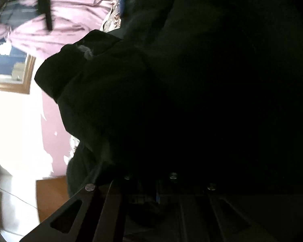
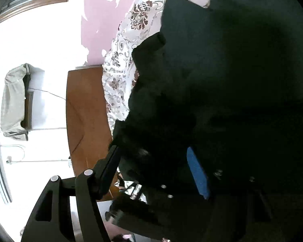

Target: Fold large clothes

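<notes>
Garment: a large black garment (image 2: 222, 70) fills most of both views, bunched and draped close over both tools, part of it above a bed with a floral sheet (image 2: 121, 76).
Left tool: the left tool (image 1: 151, 181) is buried in dark cloth; I cannot tell whether its fingers are apart or together.
Right tool: the right tool (image 2: 155, 161) shows one black finger and one blue pad with black cloth lying between them; it looks clamped on the garment, though the shadow hides the contact.
Background: a pink shirt (image 1: 70, 20) hangs behind, well apart from the tools.
Risk, slip: the thick bunch may pull out of a shallow hold.
Risk, blind fold: the cloth covers both cameras, so edges may be misaligned.
Risk, snag: folds could catch in the finger linkages.
</notes>
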`<state>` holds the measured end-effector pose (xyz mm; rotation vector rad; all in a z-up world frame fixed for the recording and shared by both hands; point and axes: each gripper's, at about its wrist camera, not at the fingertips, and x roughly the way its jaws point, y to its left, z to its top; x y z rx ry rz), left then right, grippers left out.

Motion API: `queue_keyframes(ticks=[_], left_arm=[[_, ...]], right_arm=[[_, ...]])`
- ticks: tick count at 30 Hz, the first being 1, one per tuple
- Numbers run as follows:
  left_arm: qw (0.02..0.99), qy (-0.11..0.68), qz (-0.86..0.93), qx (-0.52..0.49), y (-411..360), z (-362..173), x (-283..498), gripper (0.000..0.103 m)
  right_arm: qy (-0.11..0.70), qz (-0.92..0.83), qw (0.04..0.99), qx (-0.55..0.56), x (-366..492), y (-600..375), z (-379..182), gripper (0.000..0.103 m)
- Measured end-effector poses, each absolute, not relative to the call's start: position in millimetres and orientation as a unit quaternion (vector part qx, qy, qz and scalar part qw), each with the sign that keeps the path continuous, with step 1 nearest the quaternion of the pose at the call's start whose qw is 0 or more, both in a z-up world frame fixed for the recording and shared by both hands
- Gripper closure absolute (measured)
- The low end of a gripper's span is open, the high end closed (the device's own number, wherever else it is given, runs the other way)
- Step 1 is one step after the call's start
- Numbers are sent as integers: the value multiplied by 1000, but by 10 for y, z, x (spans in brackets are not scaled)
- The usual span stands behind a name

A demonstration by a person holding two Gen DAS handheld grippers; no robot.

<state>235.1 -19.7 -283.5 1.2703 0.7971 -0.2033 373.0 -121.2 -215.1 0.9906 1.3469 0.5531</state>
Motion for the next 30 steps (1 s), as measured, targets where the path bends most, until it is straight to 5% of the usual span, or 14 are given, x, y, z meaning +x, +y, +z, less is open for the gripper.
queue_keyframes(ticks=[13, 14, 16, 24, 30], left_arm=[[699, 318, -90, 634, -173, -2971, 2196, 97], [712, 330, -93, 613, -154, -2904, 2208, 97], [742, 354, -104, 559, -99, -2744, 2242, 93], [844, 470, -162, 203, 532, -1905, 2414, 85], [862, 457, -198, 94, 866, -1594, 2106, 84]], right_arm=[[682, 182, 584, 401, 3908, -604, -2270, 41], [685, 178, 593, 384, 3888, -576, -2275, 46], [684, 189, 607, 359, 3847, -579, -2274, 94], [653, 223, 659, 298, 3697, -769, -2128, 96], [594, 258, 700, 302, 3615, -1180, -1891, 96]])
